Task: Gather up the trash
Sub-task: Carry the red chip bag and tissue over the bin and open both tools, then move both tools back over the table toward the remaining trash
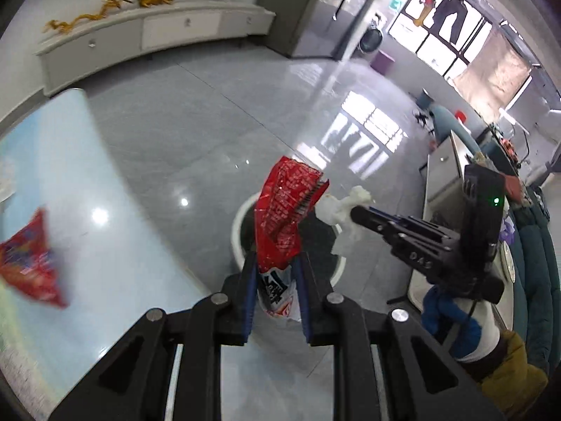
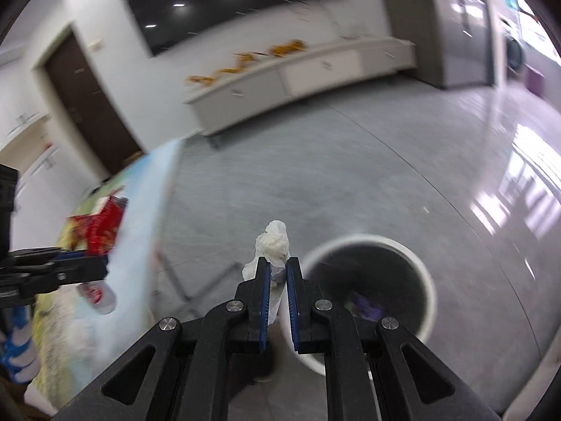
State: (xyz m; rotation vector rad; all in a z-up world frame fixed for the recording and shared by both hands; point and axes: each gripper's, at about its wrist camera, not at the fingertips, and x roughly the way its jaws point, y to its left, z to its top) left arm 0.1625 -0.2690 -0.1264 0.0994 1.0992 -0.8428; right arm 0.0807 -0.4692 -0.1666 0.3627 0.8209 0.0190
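Grey polished floor tiles (image 1: 196, 129) fill most of both views, with a long white cabinet (image 1: 147, 35) against the wall at 11 o'clock in the left wrist view and yellow decorative figures (image 1: 105, 10) lying along its top. Pale blue bench (image 1: 70, 182) occupies the 9 o'clock side of the left wrist view, with a blurred red snack wrapper (image 1: 31, 266) lying on it near the left edge. White round trash bin (image 2: 371, 294) with a dark interior stands on the floor at 4 o'clock of centre in the right wrist view; something purple shows inside it, too blurred to identify. The left gripper (image 1: 277, 273) is closed on a red and white snack bag (image 1: 284, 217), which stands upright between the blue pads and is held above the bin rim (image 1: 242, 231). The right gripper (image 2: 277, 273) is clamped on a crumpled white tissue (image 2: 275, 242), held just left of the bin opening at about 10 o'clock from the bin. In the left wrist view the right gripper and tissue (image 1: 342, 210) sit at 3 o'clock, just beside the bag.
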